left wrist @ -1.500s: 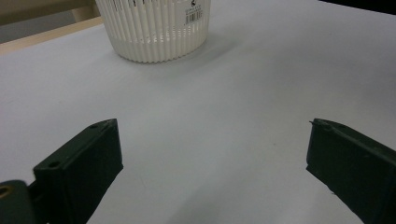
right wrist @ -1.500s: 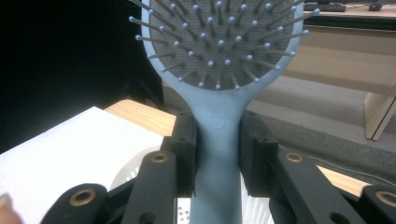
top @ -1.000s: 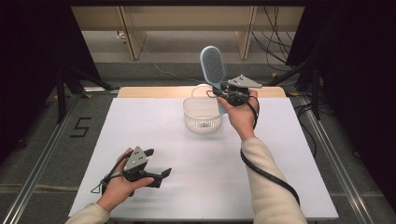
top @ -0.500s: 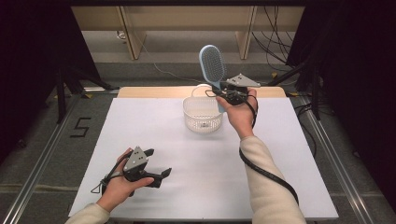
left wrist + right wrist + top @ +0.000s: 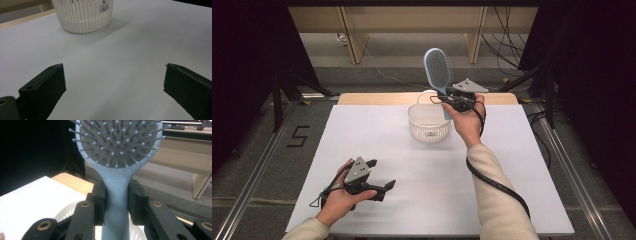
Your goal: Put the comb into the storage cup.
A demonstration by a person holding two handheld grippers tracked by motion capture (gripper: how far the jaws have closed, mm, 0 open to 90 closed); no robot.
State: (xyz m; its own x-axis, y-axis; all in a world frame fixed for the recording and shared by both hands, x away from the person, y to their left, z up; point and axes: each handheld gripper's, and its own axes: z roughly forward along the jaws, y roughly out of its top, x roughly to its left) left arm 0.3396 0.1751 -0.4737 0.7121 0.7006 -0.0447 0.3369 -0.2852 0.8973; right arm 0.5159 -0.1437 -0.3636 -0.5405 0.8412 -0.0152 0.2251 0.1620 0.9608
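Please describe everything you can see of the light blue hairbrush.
The hairbrush is light blue and looks like plastic, with an oval head and a narrow handle. The head carries a grey cushion set with thin pins that end in small round tips. It stands nearly upright, head on top, above the far rim of the white basket. The right gripper is shut on its handle, one black jaw pressing each side just below the head. Its lower handle end reaches down toward the basket; contact there cannot be told.
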